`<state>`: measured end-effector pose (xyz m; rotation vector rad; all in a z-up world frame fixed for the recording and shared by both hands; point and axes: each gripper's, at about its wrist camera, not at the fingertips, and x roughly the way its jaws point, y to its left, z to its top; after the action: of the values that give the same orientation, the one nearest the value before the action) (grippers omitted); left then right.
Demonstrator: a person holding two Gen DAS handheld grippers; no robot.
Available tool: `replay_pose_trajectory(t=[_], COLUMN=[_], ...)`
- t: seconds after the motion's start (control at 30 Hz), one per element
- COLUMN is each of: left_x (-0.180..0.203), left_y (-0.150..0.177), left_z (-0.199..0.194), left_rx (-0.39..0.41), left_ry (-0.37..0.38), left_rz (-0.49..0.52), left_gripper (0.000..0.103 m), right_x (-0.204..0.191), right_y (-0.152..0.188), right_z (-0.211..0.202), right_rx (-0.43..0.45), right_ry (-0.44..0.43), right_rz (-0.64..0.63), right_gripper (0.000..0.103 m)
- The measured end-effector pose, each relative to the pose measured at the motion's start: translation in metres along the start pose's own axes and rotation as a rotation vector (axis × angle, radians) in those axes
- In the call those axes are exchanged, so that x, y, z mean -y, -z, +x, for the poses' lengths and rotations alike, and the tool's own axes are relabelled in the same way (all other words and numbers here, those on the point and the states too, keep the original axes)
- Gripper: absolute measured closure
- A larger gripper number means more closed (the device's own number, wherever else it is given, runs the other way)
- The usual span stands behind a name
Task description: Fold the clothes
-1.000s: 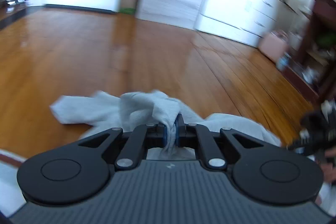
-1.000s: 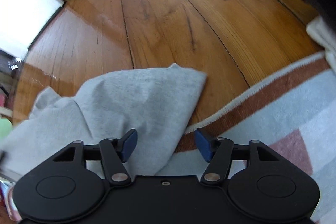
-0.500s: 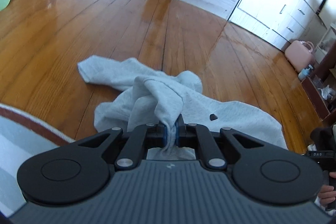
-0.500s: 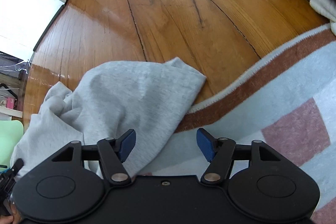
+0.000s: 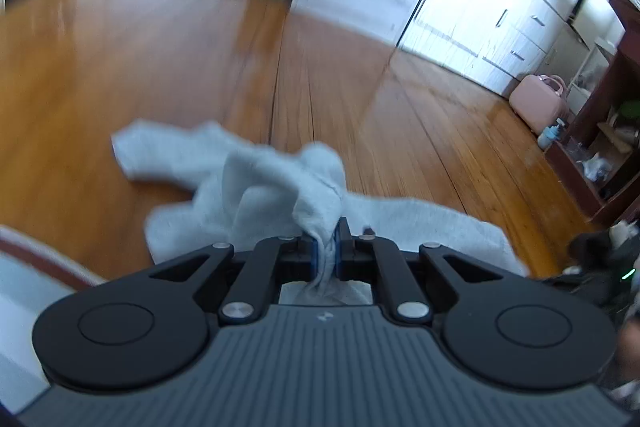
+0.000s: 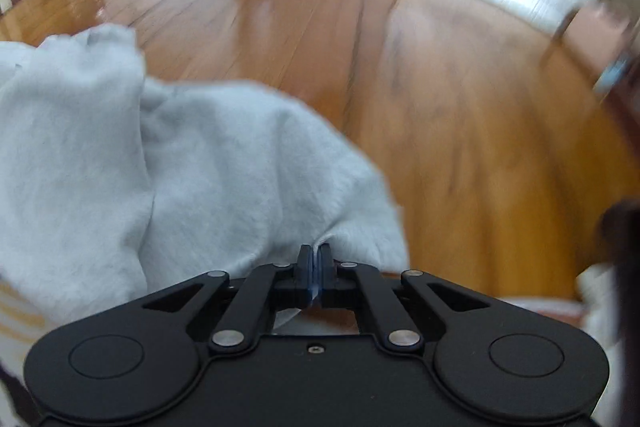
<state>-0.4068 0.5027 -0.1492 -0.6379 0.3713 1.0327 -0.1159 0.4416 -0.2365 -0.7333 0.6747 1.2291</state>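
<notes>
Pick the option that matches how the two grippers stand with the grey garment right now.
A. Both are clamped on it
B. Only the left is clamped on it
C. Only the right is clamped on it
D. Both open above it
A: the left gripper pinches a bunched fold of the grey garment, and the right gripper is shut on its edge.

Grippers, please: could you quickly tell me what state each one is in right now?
Left gripper: closed, pinching a bunched fold of the grey garment.
Right gripper: closed on an edge of the same grey garment.
</notes>
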Motion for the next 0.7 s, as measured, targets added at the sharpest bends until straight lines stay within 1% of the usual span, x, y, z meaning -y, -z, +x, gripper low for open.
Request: replay_pose_trajectory(t=[0.07, 0.17, 0.23, 0.27, 0.3, 0.37, 0.4, 0.47, 0.5, 0.6, 0.63, 0.7], left_x=[0.006, 0.003, -0.002, -0.006, -0.014, -0.029, -0.038, -0.056, -0.064, -0.076, -0.081, -0.093], left_y=[-0.004, -0.01, -0.013, -0.015, -0.018, -0.023, -0.023, -0.019, -0.017, -0.012, -0.011, -0.011], left_z=[-0.014, -0.031, -0.04, -0.045, -0.049, -0.057, -0.06, -0.063, -0.064, -0.067, -0.067, -0.065], left_rx=[0.048, 0.099, 0.121, 0.123, 0.114, 0.095, 0.083, 0.06, 0.053, 0.054, 0.051, 0.036], left_ry=[0.033, 0.008, -0.026, -0.04, -0.038, -0.033, -0.04, -0.102, -0.143, -0.365, -0.414, -0.451], left_rz=[0.016, 0.008, 0.006, -0.004, -0.04, -0.114, -0.16, -0.227, -0.251, -0.203, -0.195, -0.214], left_gripper=[0.096, 0.096, 0.096, 0.096, 0.096, 0.096, 0.096, 0.096, 0.096, 0.098, 0.098, 0.098], right_x=[0.009, 0.021, 0.03, 0.034, 0.033, 0.032, 0.031, 0.022, 0.017, 0.001, -0.004, -0.013], right_y=[-0.002, -0.005, -0.004, 0.004, 0.011, 0.032, 0.041, 0.061, 0.07, 0.085, 0.084, 0.081], right_z=[-0.038, -0.095, -0.134, -0.157, -0.175, -0.206, -0.21, -0.209, -0.206, -0.174, -0.166, -0.151], right_rx=[0.075, 0.188, 0.257, 0.263, 0.242, 0.165, 0.114, -0.005, -0.065, -0.252, -0.29, -0.361], right_ry=[-0.036, -0.089, -0.129, -0.171, -0.237, -0.404, -0.465, -0.553, -0.594, -0.684, -0.701, -0.741], right_rz=[0.061, 0.153, 0.211, 0.223, 0.216, 0.18, 0.166, 0.168, 0.17, 0.175, 0.163, 0.139], right_gripper=[0.102, 0.102, 0.102, 0.101, 0.101, 0.101, 0.101, 0.101, 0.101, 0.101, 0.1, 0.099])
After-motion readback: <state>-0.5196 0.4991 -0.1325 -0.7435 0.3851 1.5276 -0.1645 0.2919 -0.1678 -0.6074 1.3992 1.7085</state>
